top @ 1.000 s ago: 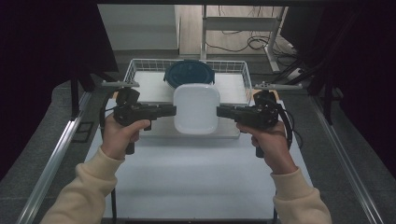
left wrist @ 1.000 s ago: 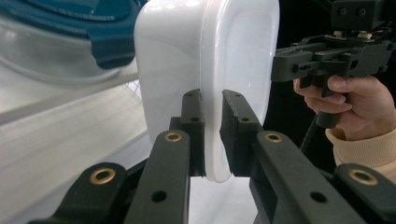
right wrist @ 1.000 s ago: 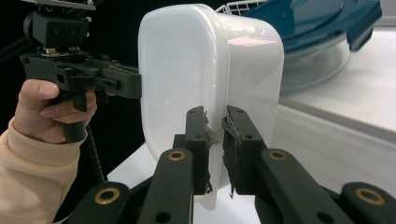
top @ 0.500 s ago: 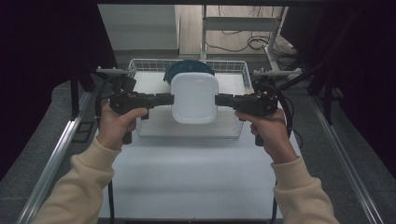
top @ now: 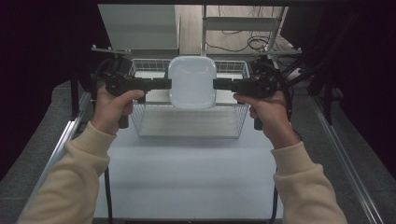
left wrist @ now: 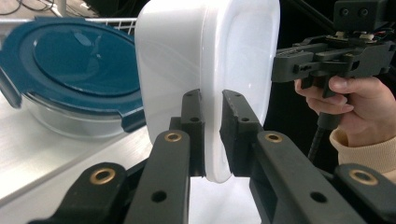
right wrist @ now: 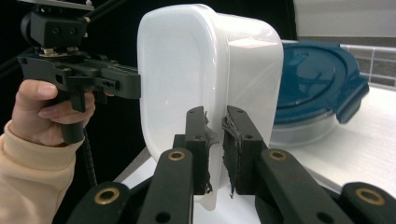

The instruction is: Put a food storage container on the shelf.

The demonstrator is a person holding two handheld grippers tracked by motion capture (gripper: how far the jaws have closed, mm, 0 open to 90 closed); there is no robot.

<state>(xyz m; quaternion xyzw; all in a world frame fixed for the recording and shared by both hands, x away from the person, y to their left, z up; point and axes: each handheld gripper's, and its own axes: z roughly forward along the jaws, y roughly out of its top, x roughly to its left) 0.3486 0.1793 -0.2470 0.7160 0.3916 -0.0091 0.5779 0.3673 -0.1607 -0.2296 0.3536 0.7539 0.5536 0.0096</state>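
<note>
A white rounded plastic container (top: 192, 82) hangs in the air between both grippers, above the wire basket (top: 140, 119). My left gripper (top: 167, 84) is shut on its left rim, and my right gripper (top: 216, 84) is shut on its right rim. In the left gripper view the jaws (left wrist: 211, 99) pinch the thin rim of the white container (left wrist: 205, 60). The right gripper view shows the same hold (right wrist: 215, 114) on the opposite edge of the container (right wrist: 205, 70). A round glass container with a blue lid (left wrist: 70, 70) sits behind, inside the basket.
The wire basket stands at the far middle of the white table (top: 187, 172). The blue lid (right wrist: 313, 79) lies close behind the white container. Metal rails (top: 60, 144) run along both table sides. Cables (top: 243, 42) lie on the floor beyond.
Both grippers have carried the white container up and away from the person, from in front of the basket to above it. The blue-lidded container is now hidden behind it in the high view.
</note>
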